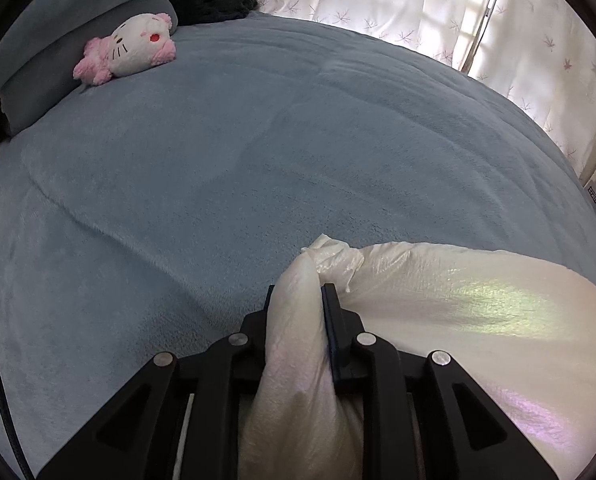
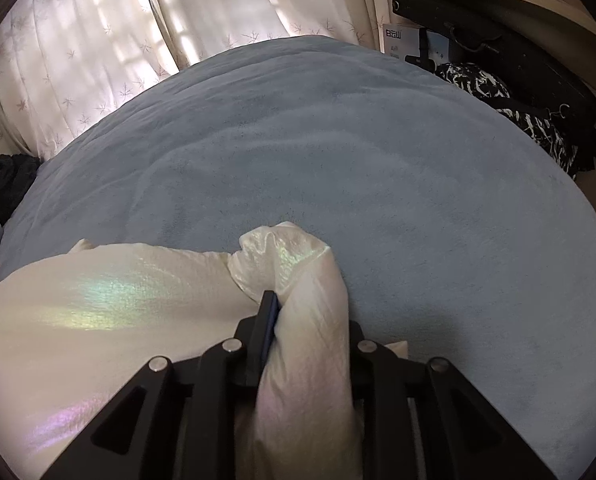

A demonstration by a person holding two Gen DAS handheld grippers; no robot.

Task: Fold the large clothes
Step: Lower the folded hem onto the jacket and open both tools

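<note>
A shiny white garment with a rainbow sheen [image 1: 477, 300] hangs stretched between my two grippers over the blue bed. My left gripper [image 1: 298, 292] is shut on a bunched corner of the garment, which spills out past the fingertips and drapes to the right. In the right wrist view the same garment [image 2: 110, 300] spreads to the left. My right gripper [image 2: 305, 300] is shut on its other bunched corner; the cloth hides the right finger.
A blue fleece blanket [image 1: 218, 160] covers the bed [image 2: 377, 160]. A pink and white plush toy [image 1: 128, 48] lies by grey pillows [image 1: 30, 92] at the far left. White curtains [image 1: 417, 4] hang behind. Dark clothes [image 2: 509, 100] and a black case [image 2: 497, 24] sit at the right.
</note>
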